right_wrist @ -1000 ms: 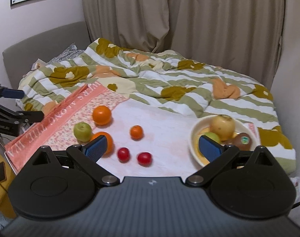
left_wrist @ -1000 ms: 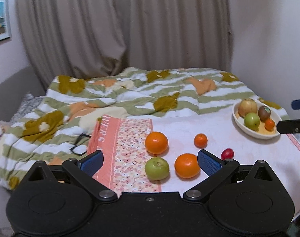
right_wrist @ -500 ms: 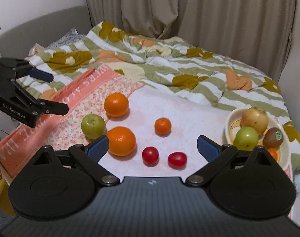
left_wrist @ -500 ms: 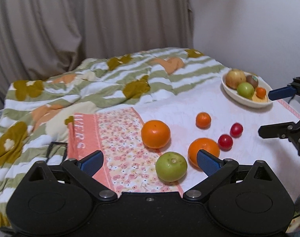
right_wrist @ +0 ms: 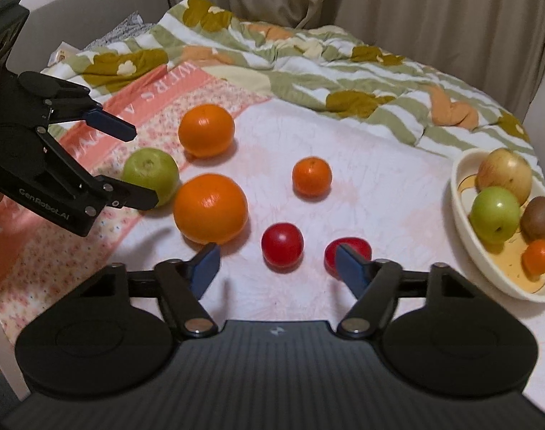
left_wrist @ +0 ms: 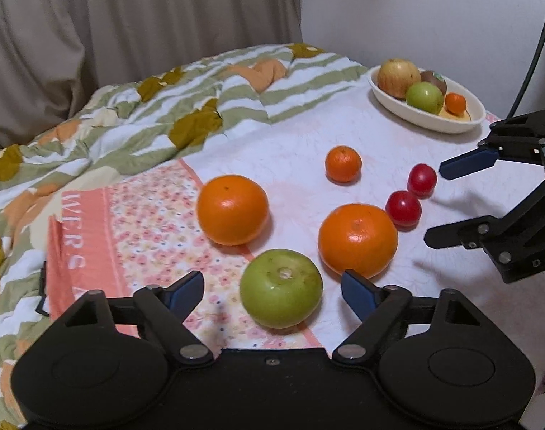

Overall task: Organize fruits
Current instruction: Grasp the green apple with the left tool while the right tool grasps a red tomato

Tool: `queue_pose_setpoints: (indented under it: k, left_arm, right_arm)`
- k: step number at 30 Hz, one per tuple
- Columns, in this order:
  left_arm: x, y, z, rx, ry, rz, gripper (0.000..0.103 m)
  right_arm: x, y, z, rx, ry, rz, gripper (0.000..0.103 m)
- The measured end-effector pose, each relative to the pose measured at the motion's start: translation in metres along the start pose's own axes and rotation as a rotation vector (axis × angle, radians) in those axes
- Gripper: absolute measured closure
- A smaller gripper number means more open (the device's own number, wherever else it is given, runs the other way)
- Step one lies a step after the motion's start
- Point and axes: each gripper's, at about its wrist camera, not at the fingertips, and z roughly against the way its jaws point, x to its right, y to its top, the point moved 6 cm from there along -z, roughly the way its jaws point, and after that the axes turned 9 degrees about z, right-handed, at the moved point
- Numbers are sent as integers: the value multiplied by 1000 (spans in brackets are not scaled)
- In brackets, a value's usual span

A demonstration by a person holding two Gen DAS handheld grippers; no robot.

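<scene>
Loose fruit lies on a white cloth: a green apple [left_wrist: 281, 288], two big oranges [left_wrist: 232, 209] [left_wrist: 358, 240], a small mandarin [left_wrist: 343, 164] and two red tomatoes [left_wrist: 403, 208] [left_wrist: 422, 180]. My left gripper [left_wrist: 272, 288] is open, its fingers either side of the green apple. My right gripper [right_wrist: 274, 270] is open, just short of a red tomato [right_wrist: 282, 245], with the other tomato [right_wrist: 347, 251] partly behind its right finger. A cream bowl [right_wrist: 462, 229] at the right holds several fruits.
A crumpled striped green and white duvet [left_wrist: 200, 86] covers the bed behind the fruit. A pink floral towel [left_wrist: 136, 222] lies under the left fruits. Curtains [right_wrist: 416, 0] and a wall stand behind. A black cable [left_wrist: 530, 57] hangs at the right.
Both grippers have moved forward and down toward the fruit. The left now has the green apple between its fingers; the right has come up to the tomatoes. No fruit has moved.
</scene>
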Motion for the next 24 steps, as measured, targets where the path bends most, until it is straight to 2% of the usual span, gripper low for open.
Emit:
queue_pose_setpoints:
  k: [1,4,9,12,13,14,24]
  left_arm:
    - [1,-1,-3,-8,1,-4,18]
    - [2,-5,-11,-39,-5,-7,29]
    - [3,-7,-17,-44,-6,-5,31]
    - [3,-8,-21,-53,-3,-5,37]
    - [2,-8,-22,-57,-1,-3,43]
    - [2,-9,-22,-59,2,0,45]
    - [-1,-15,-15,-56,-6,35,45]
  right_arm:
    - [0,-2,-2,-5,2,0,23]
    - [1,-4,-8,-13,10,9,26]
    - [1,-4,-14,-17,15,31,30]
    - [0,-3,-18,-22,20,39,33]
    - [0,-3,-19,-25,20,43,34]
    - [0,-3,-21,-29,21,45,35]
    - [1,1,-32,-44,18,52,43]
